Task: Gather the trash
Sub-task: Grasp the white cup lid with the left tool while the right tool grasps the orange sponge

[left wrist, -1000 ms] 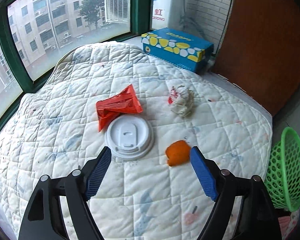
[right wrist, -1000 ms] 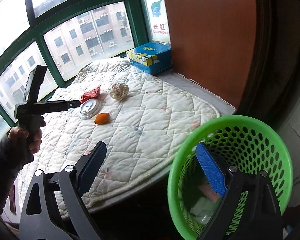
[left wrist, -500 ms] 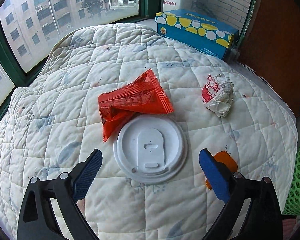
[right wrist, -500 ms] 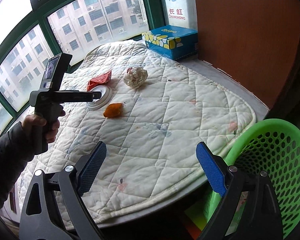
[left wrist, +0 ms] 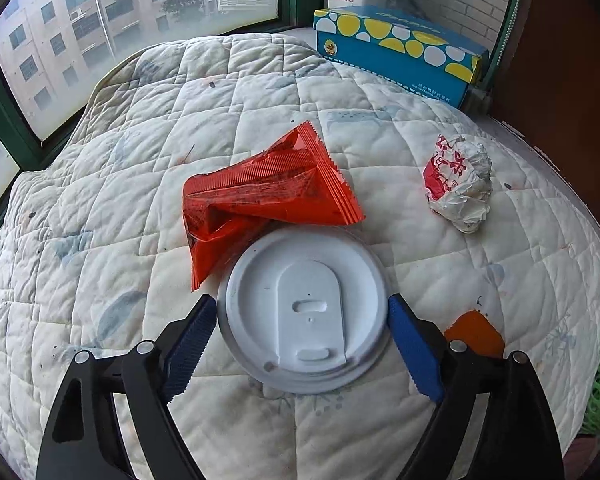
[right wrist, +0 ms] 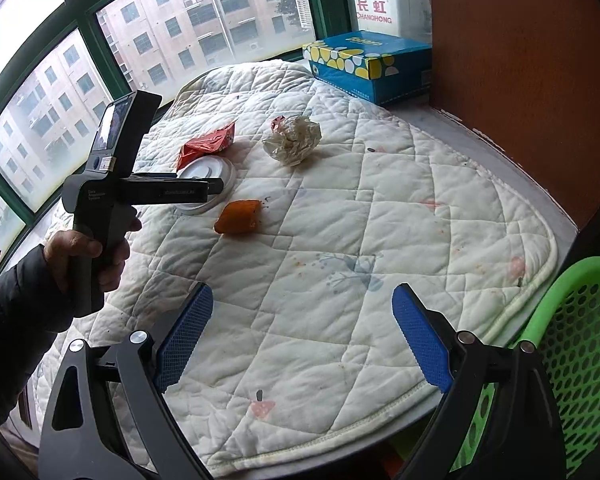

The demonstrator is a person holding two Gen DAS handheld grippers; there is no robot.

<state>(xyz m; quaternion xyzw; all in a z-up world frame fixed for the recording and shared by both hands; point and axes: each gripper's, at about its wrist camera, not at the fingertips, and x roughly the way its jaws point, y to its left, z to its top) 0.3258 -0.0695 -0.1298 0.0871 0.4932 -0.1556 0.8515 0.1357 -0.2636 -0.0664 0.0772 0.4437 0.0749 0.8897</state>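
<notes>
- Left gripper (left wrist: pixel 302 312) spread wide, blue pads flanking the round white plastic cup lid (left wrist: pixel 304 316); each pad just beside the rim, contact too fine to tell.
- Lid flat on the white quilted mat (left wrist: pixel 140 140), squarely between the jaws; round, so no long axis to line up. Judged next: close straight across its widest line.
- Crumpled red foil wrapper (left wrist: pixel 260 192) at the lid's far-left edge, seemingly touching it; could snag on the lift.
- Orange peel scrap (right wrist: pixel 240 216) near-right of the lid; balled white-and-red paper wrapper (left wrist: pixel 458 184) farther right.
- Right gripper (right wrist: pixel 302 336) wide, holding nothing, well apart from the trash; left clearly nearer.
- Green perforated plastic basket (right wrist: pixel 572 340) at far right, off the mat's edge.
</notes>
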